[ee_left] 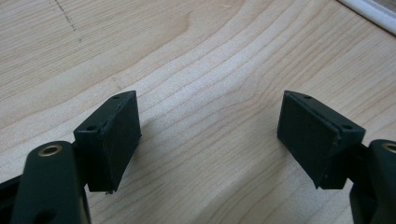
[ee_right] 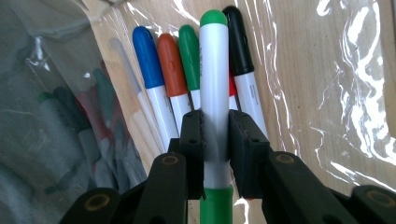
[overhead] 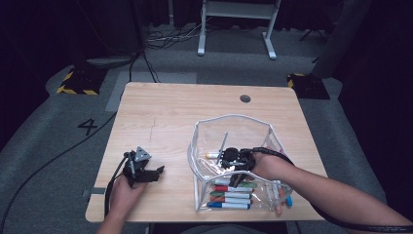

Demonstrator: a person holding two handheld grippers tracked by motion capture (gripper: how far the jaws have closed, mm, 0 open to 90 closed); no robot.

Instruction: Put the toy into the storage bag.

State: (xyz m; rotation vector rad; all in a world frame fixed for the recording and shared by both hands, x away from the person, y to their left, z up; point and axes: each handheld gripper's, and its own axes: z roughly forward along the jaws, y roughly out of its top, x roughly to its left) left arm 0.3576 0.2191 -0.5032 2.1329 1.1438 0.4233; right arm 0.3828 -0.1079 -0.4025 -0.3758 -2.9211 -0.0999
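**Inside the clear pouch: a green marker about to join the row**

Inside the clear plastic pouch (overhead: pixel 234 146) standing open on the wooden table (overhead: pixel 165 117), the right gripper (overhead: pixel 237 161) is clamped on a green-capped marker (ee_right: pixel 214 88). In the right gripper view its jaws press the white barrel from both sides, with the green cap pointing away from the camera and a green end showing below the pads. The marker hangs just above a row of markers (ee_right: pixel 187 70) already lying on the pouch floor: blue, orange, green and black caps side by side, with a red one partly hidden behind the held barrel. From the high view the same row (overhead: pixel 233 194) sits at the near end of the pouch, beside the person's right hand.

The left gripper (overhead: pixel 143 171) rests on the table well to the left of the pouch, jaws spread wide with nothing between them; its own view shows bare wood grain between the two pads (ee_left: pixel 114 140).

The step in hand looks like loading: one more marker being set among those already packed. The next move probably calls for lowering the barrel until it lies parallel with the row, easing the jaws apart, and drawing the gripper back out through the mouth without snagging the soft wall. The idle left gripper could steady the rim if the pouch shifts.
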